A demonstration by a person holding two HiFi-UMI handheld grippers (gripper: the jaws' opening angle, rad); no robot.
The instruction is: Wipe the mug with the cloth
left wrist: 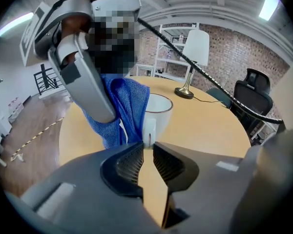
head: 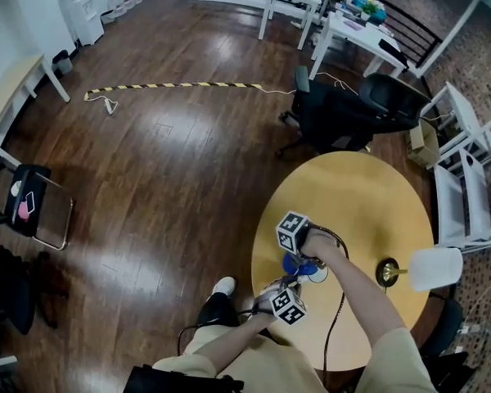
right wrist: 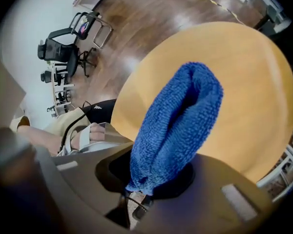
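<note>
A white mug (left wrist: 158, 112) stands on the round yellow table (head: 368, 211) near its front-left edge. My left gripper (left wrist: 147, 143) is shut on the mug's handle (left wrist: 149, 129), which sits pinched at the jaw tips. A blue cloth (right wrist: 178, 121) sticks out from my right gripper (right wrist: 146, 179), which is shut on its lower end. In the left gripper view the cloth (left wrist: 123, 110) hangs against the mug's left side, under the right gripper's grey finger (left wrist: 90, 87). In the head view both grippers meet over the cloth (head: 297, 264) and the mug (head: 317, 273).
A table lamp with a white shade (head: 434, 268) and brass base (head: 387, 272) stands at the table's right side. A black office chair (head: 344, 109) is behind the table. White shelving (head: 466, 178) stands to the right, and a folding chair (head: 33, 207) far left.
</note>
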